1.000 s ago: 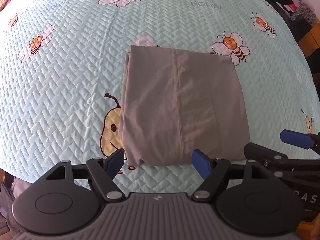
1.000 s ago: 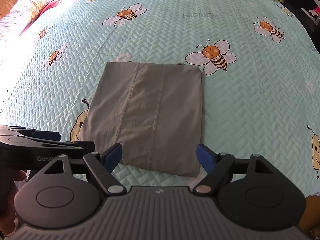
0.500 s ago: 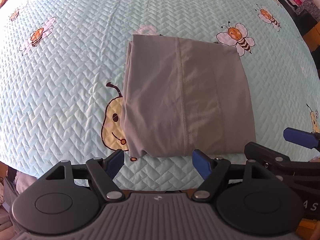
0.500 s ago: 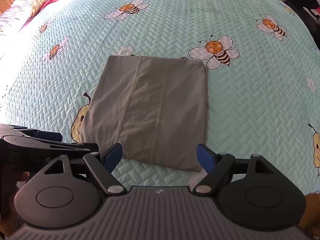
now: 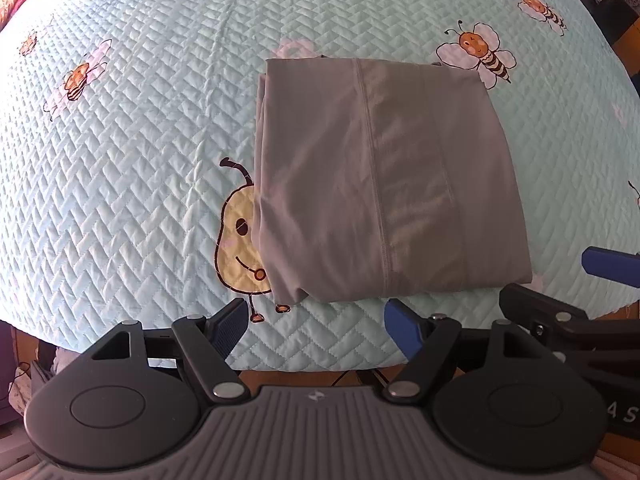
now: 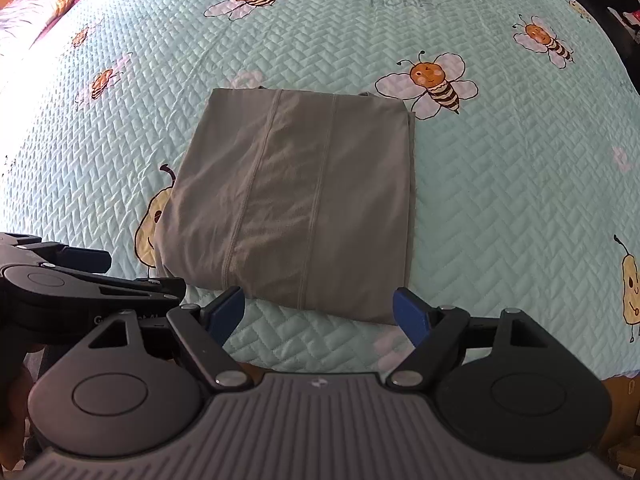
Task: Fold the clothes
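Folded grey-green fabric garment (image 5: pixel 384 184) lies flat on mint quilted bee-print bedspread (image 5: pixel 132 152), long axis running away from you. Left gripper (image 5: pixel 316 326) and right gripper (image 6: pixel 320 312): both spread, empty, just short of near hem. Neither nearer.

A home bedroom: bed under a quilted bee-print bedspread (image 6: pixel 500 184).

The far middle of the quilted bedspread (image 6: pixel 480 208) carries faint grey lettering reading "HONEY". On the left tongs' (image 6: pixel 92 276) black body, partly hidden white print begins with "G". Nothing else is legible
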A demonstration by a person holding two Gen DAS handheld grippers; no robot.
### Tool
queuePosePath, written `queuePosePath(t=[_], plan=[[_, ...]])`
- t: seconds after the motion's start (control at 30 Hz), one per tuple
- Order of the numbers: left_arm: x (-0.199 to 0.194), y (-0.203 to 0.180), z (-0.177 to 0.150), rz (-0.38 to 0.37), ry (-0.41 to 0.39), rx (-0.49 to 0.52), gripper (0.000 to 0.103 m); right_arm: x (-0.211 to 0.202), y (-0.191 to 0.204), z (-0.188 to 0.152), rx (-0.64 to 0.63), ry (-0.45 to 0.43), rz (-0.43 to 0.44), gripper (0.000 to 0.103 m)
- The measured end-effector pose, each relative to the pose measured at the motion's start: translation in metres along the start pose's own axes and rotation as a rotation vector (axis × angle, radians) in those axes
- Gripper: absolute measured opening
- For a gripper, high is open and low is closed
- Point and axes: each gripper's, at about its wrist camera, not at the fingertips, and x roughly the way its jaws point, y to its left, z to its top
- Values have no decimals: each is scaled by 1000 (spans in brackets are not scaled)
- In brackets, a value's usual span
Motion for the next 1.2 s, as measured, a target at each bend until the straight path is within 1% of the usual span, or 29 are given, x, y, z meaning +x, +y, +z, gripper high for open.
queuePosePath(t=[0.57, 0.83, 1.2], plan=[[-1, -2, 1, 13, -11, 5, 78, 0, -1, 1, -2, -6, -3, 81], [2, -1, 3, 16, -18, 0, 78, 5, -1, 1, 4, -4, 21, 82], [4, -1, 5, 24, -33, -1, 78, 8, -2, 4, 8, -9, 22, 82]])
